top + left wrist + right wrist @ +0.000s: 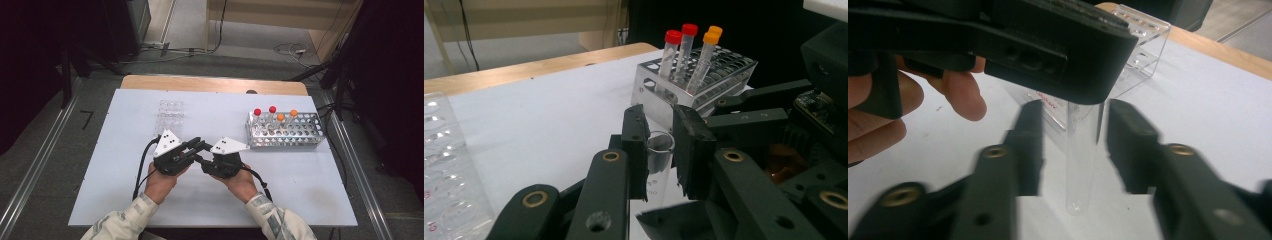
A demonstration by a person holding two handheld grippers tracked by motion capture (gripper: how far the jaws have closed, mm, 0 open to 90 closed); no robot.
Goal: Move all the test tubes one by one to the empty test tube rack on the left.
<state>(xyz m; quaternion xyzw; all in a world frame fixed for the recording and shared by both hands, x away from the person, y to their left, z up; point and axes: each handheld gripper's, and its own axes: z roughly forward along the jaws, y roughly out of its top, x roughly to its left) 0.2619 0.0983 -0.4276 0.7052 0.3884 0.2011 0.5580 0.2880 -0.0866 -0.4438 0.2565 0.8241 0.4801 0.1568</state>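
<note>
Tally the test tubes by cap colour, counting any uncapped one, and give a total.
Red-capped tubes in the metal rack: 2
Orange-capped tubes in the rack: 2
Uncapped clear tube gripped in the left gripper, between the open pads of the right gripper: 1
Total: 5

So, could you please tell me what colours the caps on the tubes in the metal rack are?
Two red caps and two orange caps, clearest in the left gripper view.
</note>
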